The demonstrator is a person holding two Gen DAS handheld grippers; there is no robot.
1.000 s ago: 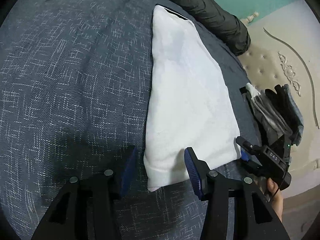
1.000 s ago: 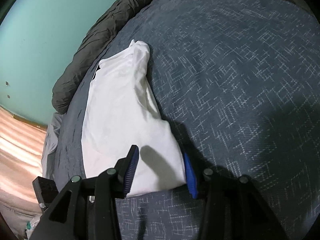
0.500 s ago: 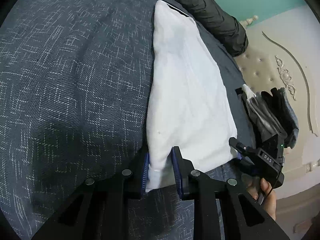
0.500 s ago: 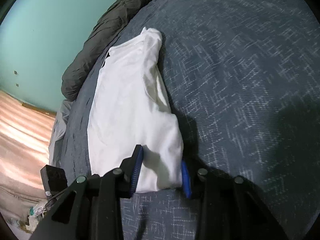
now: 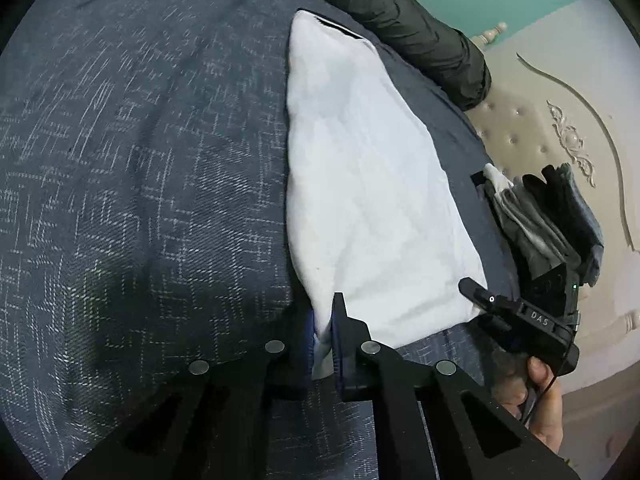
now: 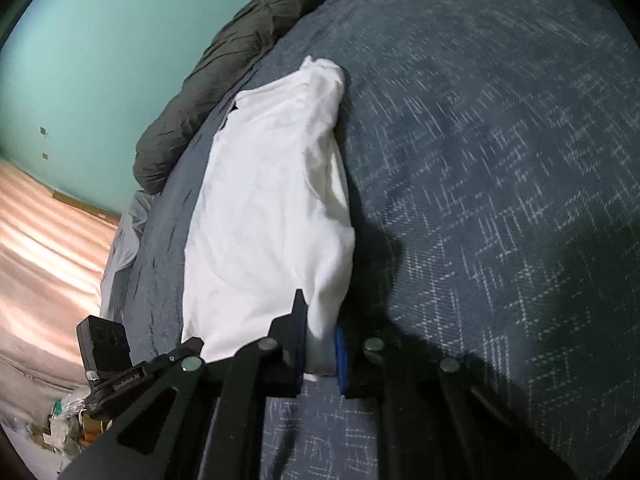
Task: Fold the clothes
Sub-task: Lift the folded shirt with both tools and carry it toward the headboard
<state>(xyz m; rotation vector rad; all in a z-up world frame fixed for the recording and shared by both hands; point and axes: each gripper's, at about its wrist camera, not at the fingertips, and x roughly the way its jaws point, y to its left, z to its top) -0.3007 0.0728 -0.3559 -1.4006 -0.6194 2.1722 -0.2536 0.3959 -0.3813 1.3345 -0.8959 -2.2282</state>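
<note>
A white garment (image 5: pixel 368 184), folded into a long narrow shape, lies on the dark blue patterned bed cover (image 5: pixel 140 160). My left gripper (image 5: pixel 323 336) is shut on its near left corner, with the cloth pinched between the blue pads. In the right wrist view the same white garment (image 6: pixel 272 208) stretches away from me, and my right gripper (image 6: pixel 320 344) is shut on its near right corner. The right gripper (image 5: pixel 520 320) also shows in the left wrist view, held by a hand (image 5: pixel 540 396) at the garment's right corner.
A dark grey rolled duvet (image 5: pixel 400 20) lies beyond the garment's far end. A pile of grey and black clothes (image 5: pixel 552 216) sits at the bed's right edge by a cream tufted headboard (image 5: pixel 540 120). Pinkish floor (image 6: pixel 48 240) lies left of the bed.
Both grippers went from open around the garment's near corners to shut on them. The near edge of the cloth now bunches between the pads.
</note>
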